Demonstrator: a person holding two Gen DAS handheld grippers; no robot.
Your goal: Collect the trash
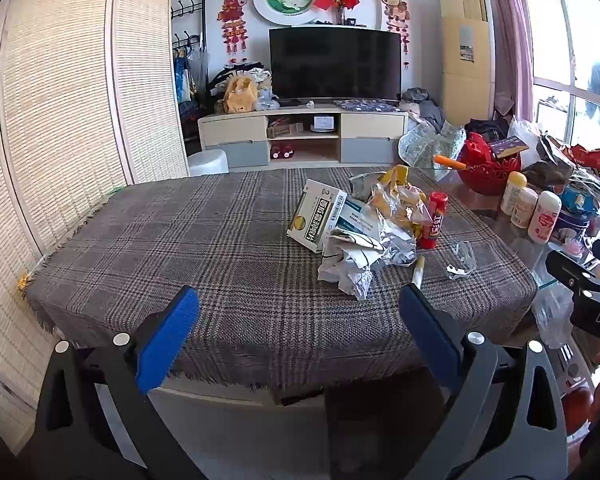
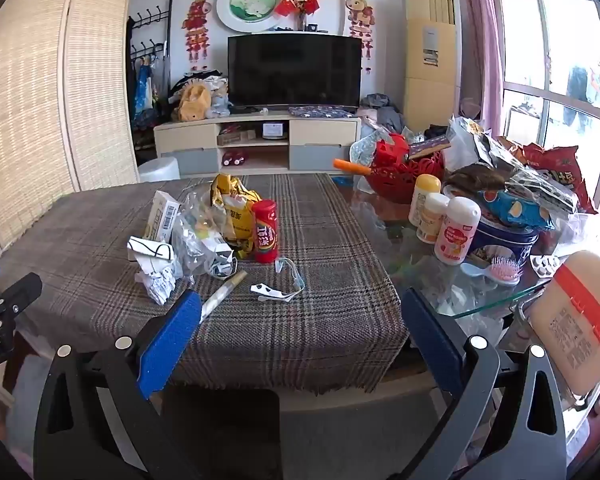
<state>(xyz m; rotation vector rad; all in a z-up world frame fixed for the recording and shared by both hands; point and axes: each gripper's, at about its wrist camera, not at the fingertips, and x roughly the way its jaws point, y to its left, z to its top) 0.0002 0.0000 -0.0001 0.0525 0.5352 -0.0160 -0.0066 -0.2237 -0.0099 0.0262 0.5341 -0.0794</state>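
Note:
A heap of trash lies on the plaid tablecloth (image 1: 188, 240): a white medicine box (image 1: 316, 216), crumpled white paper (image 1: 348, 264), a yellow snack bag (image 1: 400, 196), a red tube (image 1: 434, 220), a thin stick wrapper (image 1: 418, 270) and a torn clear wrapper (image 1: 462, 260). In the right wrist view the same red tube (image 2: 266, 230), yellow bag (image 2: 232, 204), crumpled paper (image 2: 156, 272), stick wrapper (image 2: 224, 296) and torn wrapper (image 2: 280, 284) show. My left gripper (image 1: 300, 312) hangs open at the table's near edge, short of the heap. My right gripper (image 2: 302, 316) is open too, just short of the torn wrapper.
Right of the cloth, a glass tabletop (image 2: 496, 304) carries white bottles (image 2: 456, 230), a red basket (image 2: 404, 168), a blue tin (image 2: 504, 236), snack bags and a pink brush (image 2: 504, 272). A woven screen (image 1: 60, 120) stands left. A TV (image 1: 336, 64) and cabinet sit behind.

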